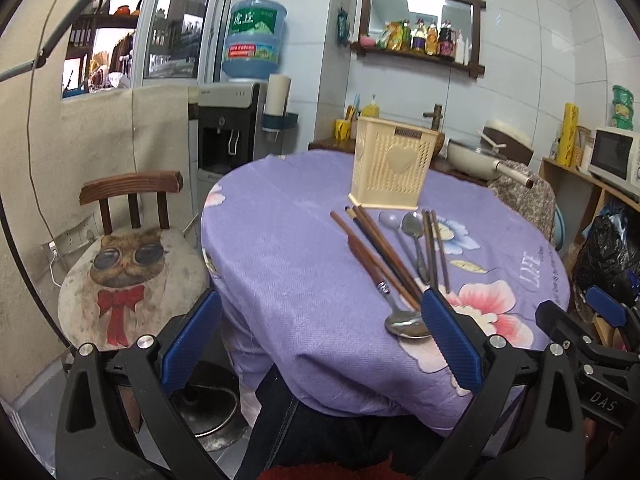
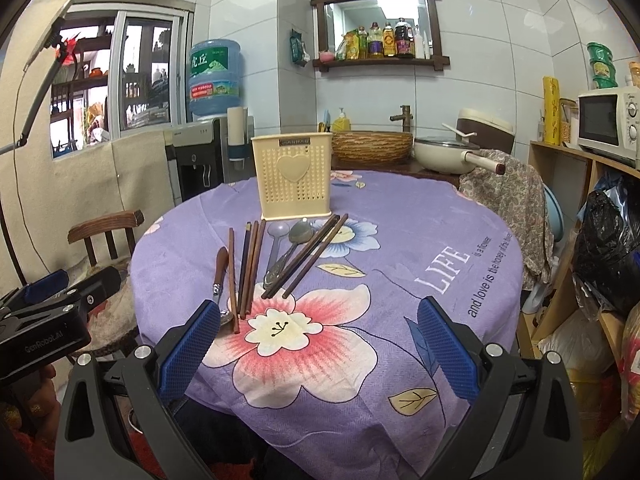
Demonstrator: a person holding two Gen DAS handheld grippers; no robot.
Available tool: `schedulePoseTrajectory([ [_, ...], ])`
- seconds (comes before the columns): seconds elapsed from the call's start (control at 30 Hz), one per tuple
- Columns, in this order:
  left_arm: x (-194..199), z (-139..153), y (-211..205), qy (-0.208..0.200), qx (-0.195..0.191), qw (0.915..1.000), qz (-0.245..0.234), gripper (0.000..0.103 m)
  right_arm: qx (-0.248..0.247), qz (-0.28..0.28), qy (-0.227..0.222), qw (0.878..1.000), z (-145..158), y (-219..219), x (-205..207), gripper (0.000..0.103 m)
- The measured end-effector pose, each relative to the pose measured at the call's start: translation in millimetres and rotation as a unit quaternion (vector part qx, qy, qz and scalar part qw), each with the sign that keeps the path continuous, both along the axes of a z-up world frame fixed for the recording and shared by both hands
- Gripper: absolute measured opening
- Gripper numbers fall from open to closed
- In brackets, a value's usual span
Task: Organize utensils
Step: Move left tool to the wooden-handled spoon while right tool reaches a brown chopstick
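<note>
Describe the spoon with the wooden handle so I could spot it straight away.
On the purple cloth of the round table, utensils lie before the cream holder. The wooden-handled spoon lies leftmost, bowl toward the camera; the other spoons have plain grey handles.

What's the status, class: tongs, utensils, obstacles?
Left tongs and right tongs open, empty. Wooden chopsticks and metal spoons loose before cream perforated plastic holder. Nothing blocking.

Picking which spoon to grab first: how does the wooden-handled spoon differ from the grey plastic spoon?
The wooden-handled spoon has a brown handle and metal bowl; the grey plastic spoon is one pale colour. Its bowl points toward the grippers, while the grey one's points toward the cream holder. It lies leftmost; the grey one mid-row. Both lie flat on the tablecloth.
</note>
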State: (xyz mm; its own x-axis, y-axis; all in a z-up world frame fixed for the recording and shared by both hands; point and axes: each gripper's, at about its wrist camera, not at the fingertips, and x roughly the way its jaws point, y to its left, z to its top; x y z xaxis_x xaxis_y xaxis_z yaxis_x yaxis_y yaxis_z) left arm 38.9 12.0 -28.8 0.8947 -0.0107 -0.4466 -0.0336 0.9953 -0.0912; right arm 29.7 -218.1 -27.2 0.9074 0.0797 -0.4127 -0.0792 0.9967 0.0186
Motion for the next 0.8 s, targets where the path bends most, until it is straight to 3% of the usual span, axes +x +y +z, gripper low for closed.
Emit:
schedulePoseTrajectory([
  [0.23,44.9,-10.7,-2.4,0.056,0.01,0.9983,-0.017,0.098,-0.022,0.012,0.047,0.999,-5.7,-4.8,42.8,0.097],
  [0.5,94.7,-2.0,-1.1,0.07,0.011,0.9971,-0.027,0.095,-0.001,0.029,0.107,0.994,-5.6,-18.3,101.0,0.097],
  [0.8,134.6,6.5,-0.5,0.082,0.02,0.9963,-0.018,0.094,-0.017,0.034,0.142,0.989,8.3,-11.8,178.6,0.075],
])
